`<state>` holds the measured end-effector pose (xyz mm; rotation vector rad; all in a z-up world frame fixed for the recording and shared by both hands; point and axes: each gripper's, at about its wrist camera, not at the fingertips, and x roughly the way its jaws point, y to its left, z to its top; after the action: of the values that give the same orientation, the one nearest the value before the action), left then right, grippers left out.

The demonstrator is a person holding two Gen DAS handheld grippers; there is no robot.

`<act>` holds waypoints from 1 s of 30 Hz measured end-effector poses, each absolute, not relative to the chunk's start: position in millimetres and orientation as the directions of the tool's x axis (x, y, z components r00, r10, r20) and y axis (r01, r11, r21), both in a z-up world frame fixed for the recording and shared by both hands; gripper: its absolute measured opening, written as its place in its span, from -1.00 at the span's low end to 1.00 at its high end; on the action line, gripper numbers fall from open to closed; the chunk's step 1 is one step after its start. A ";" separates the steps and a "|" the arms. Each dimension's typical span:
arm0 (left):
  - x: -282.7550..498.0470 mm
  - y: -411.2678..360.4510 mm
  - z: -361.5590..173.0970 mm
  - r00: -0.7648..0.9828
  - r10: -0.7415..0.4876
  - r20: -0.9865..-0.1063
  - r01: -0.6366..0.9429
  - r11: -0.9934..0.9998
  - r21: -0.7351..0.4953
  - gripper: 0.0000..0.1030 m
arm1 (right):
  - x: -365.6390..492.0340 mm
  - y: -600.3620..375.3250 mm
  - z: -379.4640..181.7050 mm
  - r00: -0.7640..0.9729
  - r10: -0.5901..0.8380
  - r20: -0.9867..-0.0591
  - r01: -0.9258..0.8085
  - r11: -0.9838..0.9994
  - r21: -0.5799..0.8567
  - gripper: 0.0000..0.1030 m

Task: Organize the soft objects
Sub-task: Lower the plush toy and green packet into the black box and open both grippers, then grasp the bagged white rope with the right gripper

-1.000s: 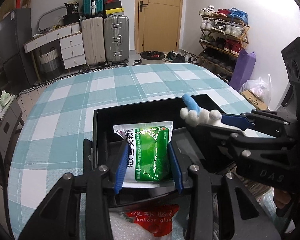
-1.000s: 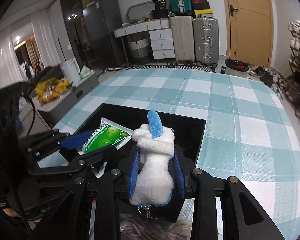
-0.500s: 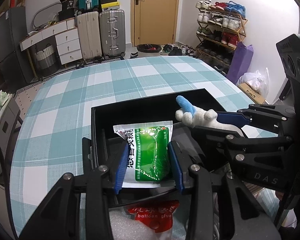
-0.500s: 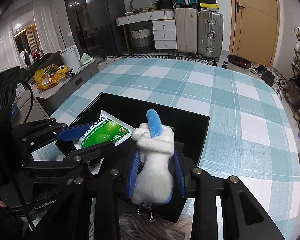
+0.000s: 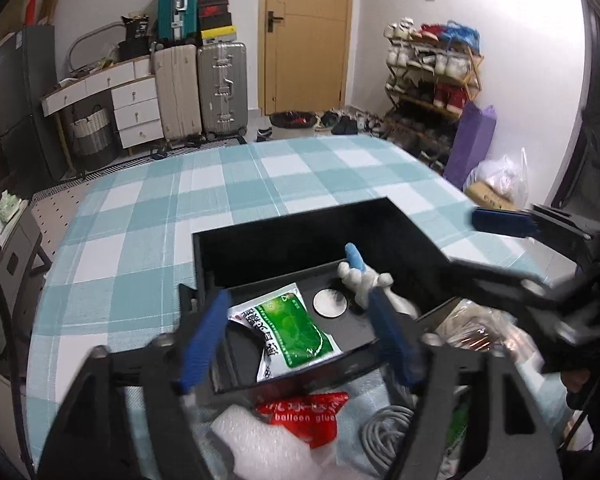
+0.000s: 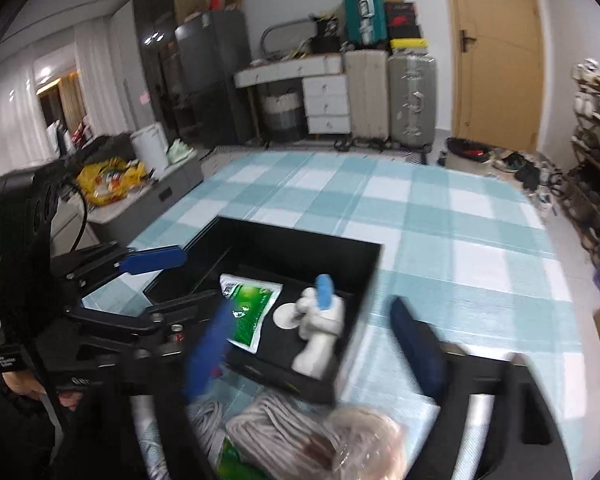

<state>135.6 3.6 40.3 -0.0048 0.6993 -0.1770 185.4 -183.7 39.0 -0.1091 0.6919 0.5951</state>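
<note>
A: L gripper (image 5: 296, 336)?

B: Released, blue-padded jaws wide apart, nothing between. Just ahead & below it, green-and-white plastic sachet (image 5: 290, 330) lies flat in black rectangular tray (image 5: 284, 236).

A: R gripper (image 6: 316, 350)?

B: Also spread wide, empty. Ahead of it, white plush toy w/ blue tip (image 6: 320, 326) sits in same tray, right of sachet, beside a small white disc (image 6: 286, 316).

A: Nearer than the tray?

B: Red "balloon glue" packet (image 5: 304, 416), grey cord bundle (image 6: 278, 436) on teal-checked tablecloth (image 5: 236, 192).
</note>
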 end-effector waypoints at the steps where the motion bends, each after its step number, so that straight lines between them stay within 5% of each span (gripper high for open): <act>1: 131.3 5.8 43.6 0.759 -0.160 -0.631 0.149 0.986 -0.072 0.81 | 181.7 -187.2 41.3 0.610 0.483 -0.628 -0.550 0.829 0.103 0.98; 4: 118.1 11.9 50.8 0.770 -0.160 -0.618 0.127 0.987 -0.097 1.00 | 167.6 -195.8 46.1 0.623 0.463 -0.631 -0.537 0.839 0.087 0.98; 30: 48.4 29.8 12.3 0.796 -0.045 -0.604 -0.026 0.994 -0.108 1.00 | 124.1 -234.6 21.8 0.559 0.424 -0.712 -0.588 0.809 0.020 0.99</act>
<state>48.4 29.8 12.3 -0.1127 0.6511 -0.0102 124.1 -234.6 21.8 -0.2311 0.7719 0.6030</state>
